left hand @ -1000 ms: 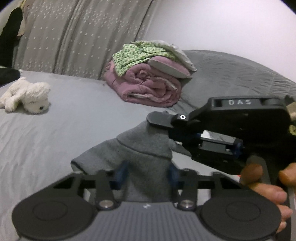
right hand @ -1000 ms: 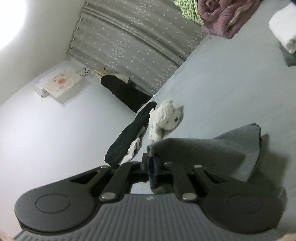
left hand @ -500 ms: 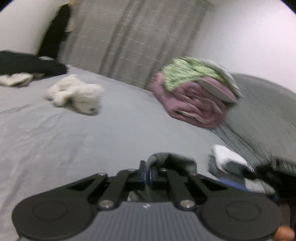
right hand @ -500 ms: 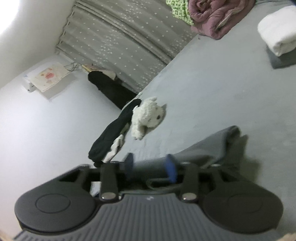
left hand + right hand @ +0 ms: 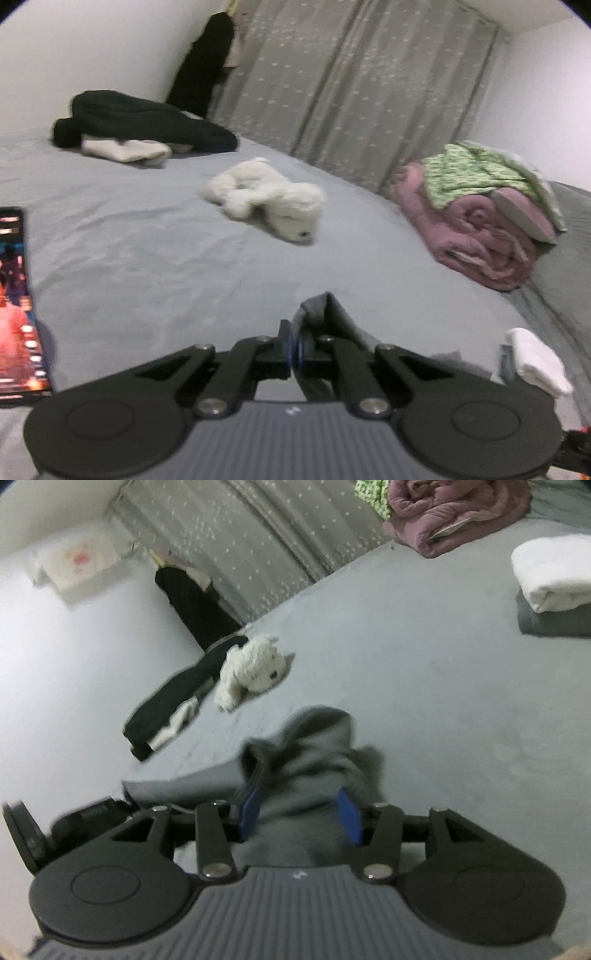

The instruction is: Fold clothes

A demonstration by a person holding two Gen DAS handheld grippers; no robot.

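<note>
A grey garment [image 5: 314, 760] lies bunched on a bed [image 5: 147, 258] with a grey sheet, close in front of both cameras. It is mid-fold, so it is held at one end and loose at the other.

The left tool [image 5: 294, 350] is pressed together on a fold of the grey cloth, which stands up in a small peak just beyond its tips. This pinch looks meant to keep hold of an edge so it can be drawn across.

The right tool [image 5: 299, 812] stands spread, its blue pads [image 5: 249, 810] on either side of the heaped cloth without squeezing it. Its jaws have just been opening, with the garment between them. It seems to be letting go of its end so the cloth can settle onto the bed.

Further out, a white plush toy [image 5: 266, 199] lies mid-bed, clear of the work. A black garment over a pale one [image 5: 144, 125] waits near the far wall, probably unfolded. A folded white item on a folded grey one [image 5: 554, 587] sits to the right, apparently a finished stack. A pink blanket roll [image 5: 480, 236] topped with green cloth rests by the curtain [image 5: 351, 85]. A lit phone screen [image 5: 16, 302] lies at the left edge.
</note>
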